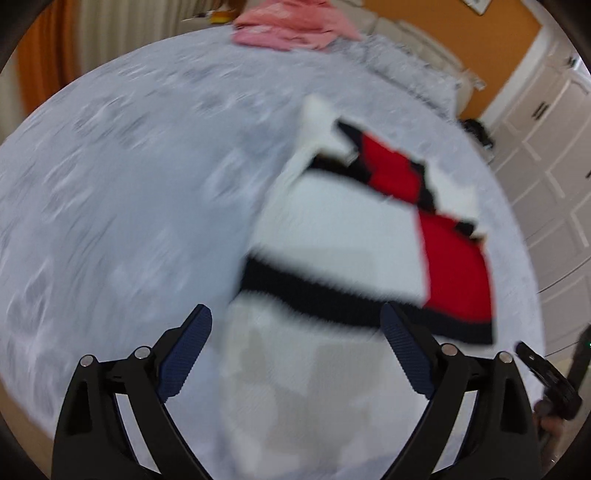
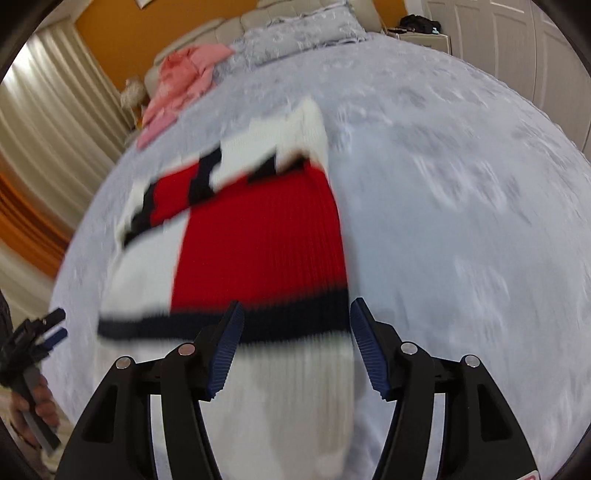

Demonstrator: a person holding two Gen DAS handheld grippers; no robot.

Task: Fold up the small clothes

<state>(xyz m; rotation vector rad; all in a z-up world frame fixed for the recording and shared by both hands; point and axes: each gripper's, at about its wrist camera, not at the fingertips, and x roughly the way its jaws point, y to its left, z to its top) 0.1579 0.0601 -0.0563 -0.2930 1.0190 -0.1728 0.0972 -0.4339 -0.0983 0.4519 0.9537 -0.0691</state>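
A knit sweater (image 1: 340, 236) in white, red and black lies folded on the grey-white bedspread (image 1: 122, 206), sleeves laid across its top. My left gripper (image 1: 295, 310) hovers over the sweater's near white part, jaws wide open and holding nothing. In the right wrist view the sweater (image 2: 258, 240) shows its red panel and black band. My right gripper (image 2: 298, 303) stands open above the white ribbed hem, pads off the cloth. Each gripper shows at the edge of the other's view: the right gripper (image 1: 546, 376) and the left gripper (image 2: 33, 336), held by a hand (image 2: 37, 406). Both views are motion-blurred.
A heap of pink clothes (image 1: 291, 22) (image 2: 181, 81) lies at the far end of the bed beside a grey pillow (image 2: 303, 33). White wardrobe doors (image 1: 546, 155) stand along one side, curtains (image 2: 48, 122) along the other. The bedspread (image 2: 461, 206) spreads wide around the sweater.
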